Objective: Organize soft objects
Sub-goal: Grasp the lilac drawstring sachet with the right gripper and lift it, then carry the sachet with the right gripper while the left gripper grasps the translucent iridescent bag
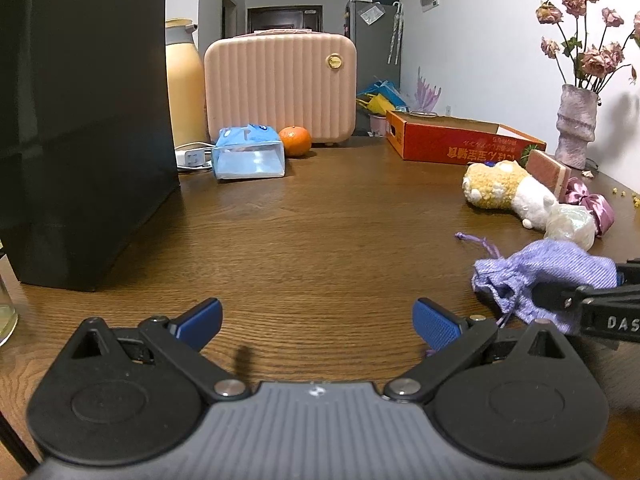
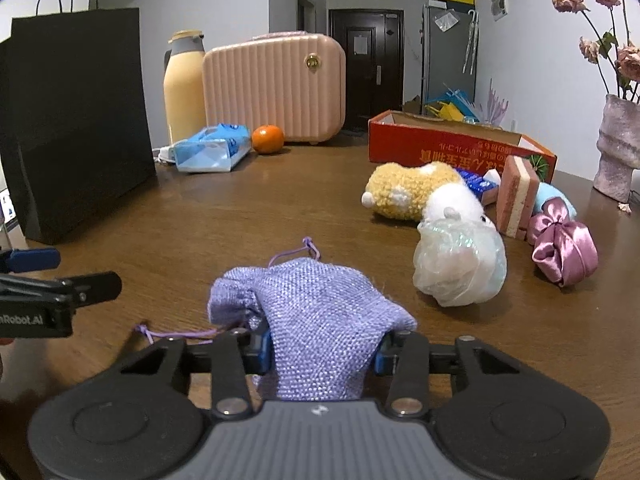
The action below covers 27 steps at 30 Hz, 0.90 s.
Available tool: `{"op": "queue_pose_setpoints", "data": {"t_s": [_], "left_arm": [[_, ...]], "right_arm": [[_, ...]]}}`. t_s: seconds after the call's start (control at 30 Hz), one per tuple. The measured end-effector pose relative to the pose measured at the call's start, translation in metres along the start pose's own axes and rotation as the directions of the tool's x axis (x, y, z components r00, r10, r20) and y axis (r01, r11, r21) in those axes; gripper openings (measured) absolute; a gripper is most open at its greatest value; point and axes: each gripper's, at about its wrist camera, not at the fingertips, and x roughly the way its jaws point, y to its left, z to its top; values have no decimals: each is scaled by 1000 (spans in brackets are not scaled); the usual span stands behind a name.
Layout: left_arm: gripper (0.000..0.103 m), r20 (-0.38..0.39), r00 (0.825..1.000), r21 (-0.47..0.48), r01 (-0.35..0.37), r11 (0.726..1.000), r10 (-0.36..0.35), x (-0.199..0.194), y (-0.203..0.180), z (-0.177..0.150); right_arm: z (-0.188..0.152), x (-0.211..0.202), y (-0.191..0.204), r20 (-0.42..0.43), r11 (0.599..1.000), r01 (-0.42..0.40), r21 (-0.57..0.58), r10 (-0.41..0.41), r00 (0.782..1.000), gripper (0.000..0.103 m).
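Left gripper [image 1: 318, 322] just hangs with fingers spread wide, right gripper [image 2: 324, 350] has its fingers clamped tight.

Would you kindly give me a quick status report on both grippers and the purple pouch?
Right gripper shut on the purple pouch. Left gripper open, empty. Table ahead bare; plush toys off to the right.

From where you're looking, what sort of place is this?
Most likely a lived-in home, at a wooden table: a hallway door behind, a vase of dried roses by the wall, and a pink vanity case among household clutter.
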Motion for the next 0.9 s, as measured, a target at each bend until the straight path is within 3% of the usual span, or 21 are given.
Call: {"op": "queue_pose_setpoints", "data": {"t_s": [0.47,0.9], "left_arm": [[103,-7,1000,-2,11,1000,-11,4,-22,15],[103,17,999,-45,40,998,-39,12,-61,53]], "right_arm": [[10,-21,-19,99,1000,-28,-1,28,995,38],[32,-39,-70,198,998,-36,44,26,980,38]]}}
